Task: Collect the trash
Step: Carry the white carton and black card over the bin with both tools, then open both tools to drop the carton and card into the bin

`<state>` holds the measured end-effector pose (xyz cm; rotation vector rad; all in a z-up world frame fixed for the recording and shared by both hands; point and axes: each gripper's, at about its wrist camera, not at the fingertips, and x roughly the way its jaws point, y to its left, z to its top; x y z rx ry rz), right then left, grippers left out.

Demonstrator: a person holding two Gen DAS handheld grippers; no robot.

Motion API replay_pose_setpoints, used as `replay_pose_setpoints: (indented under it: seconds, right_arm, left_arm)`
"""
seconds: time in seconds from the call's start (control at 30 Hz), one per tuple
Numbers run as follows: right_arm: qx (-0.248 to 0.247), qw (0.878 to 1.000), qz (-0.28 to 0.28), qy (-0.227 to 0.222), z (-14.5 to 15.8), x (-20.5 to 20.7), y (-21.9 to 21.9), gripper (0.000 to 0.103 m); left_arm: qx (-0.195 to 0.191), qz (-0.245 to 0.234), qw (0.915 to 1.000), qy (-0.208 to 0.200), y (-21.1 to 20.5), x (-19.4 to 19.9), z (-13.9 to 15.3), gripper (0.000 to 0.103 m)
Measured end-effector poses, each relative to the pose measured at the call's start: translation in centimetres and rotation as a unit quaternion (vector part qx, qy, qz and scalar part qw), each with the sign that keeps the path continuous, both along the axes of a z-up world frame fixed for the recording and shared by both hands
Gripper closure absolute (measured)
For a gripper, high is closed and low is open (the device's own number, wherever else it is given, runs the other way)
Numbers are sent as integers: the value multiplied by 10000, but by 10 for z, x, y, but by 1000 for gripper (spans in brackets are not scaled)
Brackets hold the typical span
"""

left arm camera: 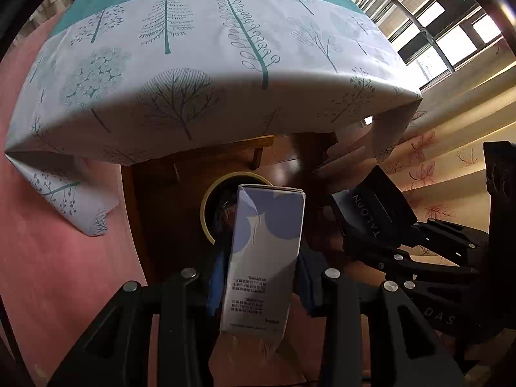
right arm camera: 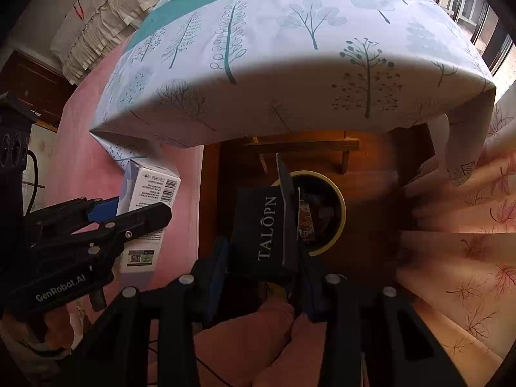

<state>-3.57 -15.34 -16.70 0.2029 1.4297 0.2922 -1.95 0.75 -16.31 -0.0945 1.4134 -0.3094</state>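
Left gripper (left arm camera: 261,277) clamped on a tall white carton (left arm camera: 264,258) with lavender blotches and small printed text, held upright above a yellow-rimmed trash bin (left arm camera: 206,208) on the dark wood floor. Right gripper (right arm camera: 262,274) clenched on a dark navy box (right arm camera: 261,229) lettered "TALOPN", flap open, over the same bin. Tree-print tablecloth (left arm camera: 193,80) hangs just beyond.

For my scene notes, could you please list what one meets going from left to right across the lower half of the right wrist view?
Left tongs shut on the white carton → dark TALOPN box in the right tongs → yellow-rimmed bin → leaf-print curtain.
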Motion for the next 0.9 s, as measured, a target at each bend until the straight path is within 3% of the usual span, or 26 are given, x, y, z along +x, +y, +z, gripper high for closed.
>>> replay_pose_setpoints:
  seconds: [0.17,0.33,0.47,0.7,0.8,0.87,0.9]
  right_arm:
    - [-19,9991,-80,426,-65,-1,-9,63]
    - [-86,9967,-171,783,-167,6,-12,63]
    - [-42,9954,-246,926,-244,18,-8,63]
    - [87,9935,-387,1068,-327,42,-4,58]
    - [181,9918,-355,1213,-345,48,-5,54]
    - [245,9905,-404,1289,-349,50,-9,48]
    - [237,9904,-434,1290,-349,51,-11,39]
  left_arm:
    - [18,340,9989,316,-4,-11,-68,67]
    - [77,604,9961,643,-9,-9,-166,67]
    - [244,628,9954,679,-14,-2,-233,67]
    - [556,394,9964,494,-20,16,-298,63]
    - [673,328,9960,488,-18,25,-307,48]
    - [663,353,9959,495,-11,29,-308,24]
    - [631,391,9960,503,-7,30,-306,18]
